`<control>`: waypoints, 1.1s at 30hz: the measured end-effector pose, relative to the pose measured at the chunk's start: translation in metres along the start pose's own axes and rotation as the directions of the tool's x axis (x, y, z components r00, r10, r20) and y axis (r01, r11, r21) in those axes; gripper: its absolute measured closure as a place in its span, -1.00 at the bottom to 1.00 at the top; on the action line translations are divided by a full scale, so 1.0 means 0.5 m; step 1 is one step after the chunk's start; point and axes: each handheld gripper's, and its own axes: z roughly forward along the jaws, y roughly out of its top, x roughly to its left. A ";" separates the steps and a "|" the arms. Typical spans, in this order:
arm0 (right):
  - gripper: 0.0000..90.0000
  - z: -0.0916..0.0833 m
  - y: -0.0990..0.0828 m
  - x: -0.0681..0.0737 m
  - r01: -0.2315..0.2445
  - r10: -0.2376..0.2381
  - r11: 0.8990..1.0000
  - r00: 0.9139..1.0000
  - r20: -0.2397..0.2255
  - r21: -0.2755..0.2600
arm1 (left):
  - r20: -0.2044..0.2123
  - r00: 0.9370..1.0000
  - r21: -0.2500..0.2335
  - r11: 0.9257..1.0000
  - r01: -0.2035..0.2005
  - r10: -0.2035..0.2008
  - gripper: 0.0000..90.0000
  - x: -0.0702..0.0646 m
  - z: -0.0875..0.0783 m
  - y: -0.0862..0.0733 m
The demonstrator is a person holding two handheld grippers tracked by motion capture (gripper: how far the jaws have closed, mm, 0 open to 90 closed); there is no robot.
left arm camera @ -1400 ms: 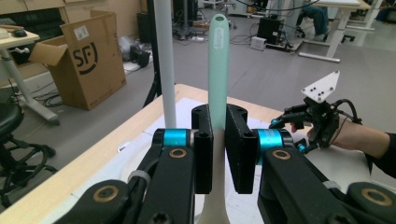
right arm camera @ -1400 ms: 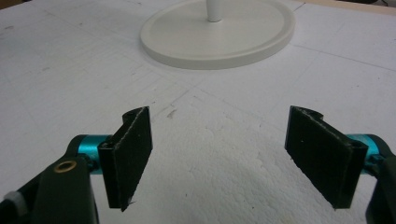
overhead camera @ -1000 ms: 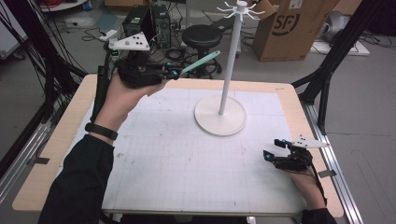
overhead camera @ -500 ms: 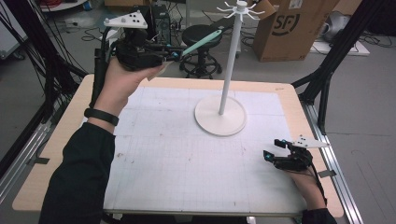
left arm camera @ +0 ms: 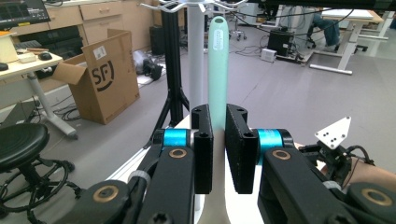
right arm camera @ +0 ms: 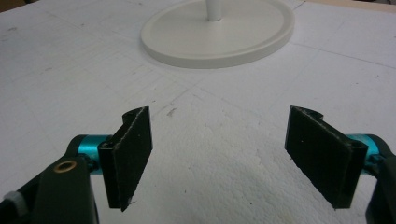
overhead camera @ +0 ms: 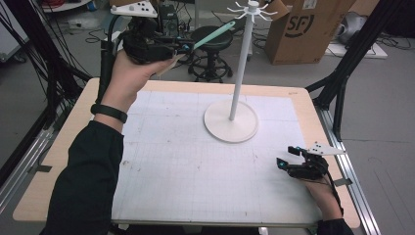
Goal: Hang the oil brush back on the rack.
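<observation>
Carrying step in hand: my left tongs (overhead camera: 183, 47) are clamped on a mint-green utensil handle (overhead camera: 213, 35), raised above the worktop's (overhead camera: 63, 142) far left corner, tip aimed at the hooks of the white hanging stand (overhead camera: 243, 58). My right tongs (right arm camera: 219, 154) rest low near the right edge, gaping wide, empty. Next, I judge: bring the handle's end onto a hook, then release.

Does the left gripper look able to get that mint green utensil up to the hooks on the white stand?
Probably yes. The left gripper holds the utensil raised, its tip near the hooks of the stand, with nothing between.
</observation>
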 end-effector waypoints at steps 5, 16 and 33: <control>-0.49 -0.001 0.000 0.000 -0.005 0.005 1.000 1.000 0.001 0.002 | 0.001 1.000 -0.017 1.000 0.009 -0.009 0.82 0.006 -0.003 0.002; -0.50 -0.001 -0.001 0.000 -0.003 0.003 1.000 1.000 0.002 0.001 | 0.000 1.000 -0.013 1.000 0.003 -0.003 0.82 0.006 0.004 0.014; -0.49 -0.006 -0.003 -0.003 -0.006 0.006 1.000 1.000 0.007 -0.004 | -0.003 1.000 0.013 1.000 -0.001 0.001 0.82 0.008 0.022 0.020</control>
